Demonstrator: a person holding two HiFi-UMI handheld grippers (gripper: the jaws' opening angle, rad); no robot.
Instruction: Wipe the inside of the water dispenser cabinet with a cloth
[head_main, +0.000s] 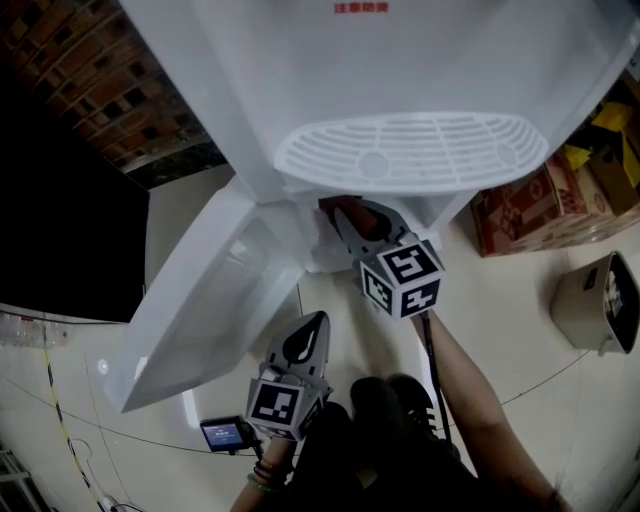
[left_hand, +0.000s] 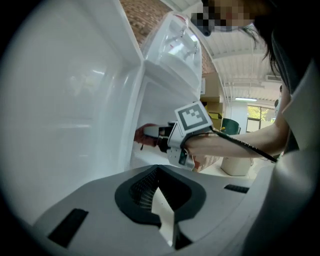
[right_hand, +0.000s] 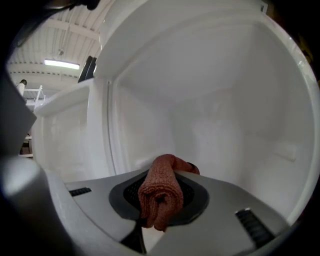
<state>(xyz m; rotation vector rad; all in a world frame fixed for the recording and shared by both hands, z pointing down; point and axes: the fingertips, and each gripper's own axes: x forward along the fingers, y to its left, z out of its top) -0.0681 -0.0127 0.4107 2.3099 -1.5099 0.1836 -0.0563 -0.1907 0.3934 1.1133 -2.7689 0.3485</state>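
Note:
The white water dispenser (head_main: 420, 70) stands with its lower cabinet door (head_main: 210, 300) swung open to the left. My right gripper (head_main: 352, 222) reaches into the cabinet opening under the drip grille (head_main: 410, 150), shut on a folded rust-red cloth (right_hand: 161, 192). In the right gripper view the cloth sits between the jaws, facing the white inner back wall (right_hand: 225, 115) without clearly touching it. The left gripper view shows that cloth (left_hand: 144, 134) just inside the cabinet edge. My left gripper (head_main: 310, 325) hangs outside, beside the door, jaws together and empty.
A cardboard box (head_main: 535, 205) and a beige bin (head_main: 598, 300) stand on the floor to the right. At the left is a black panel (head_main: 60, 230), with a brick wall (head_main: 90, 90) behind. A small device (head_main: 228, 433) and a yellow cable (head_main: 55, 410) lie near my feet.

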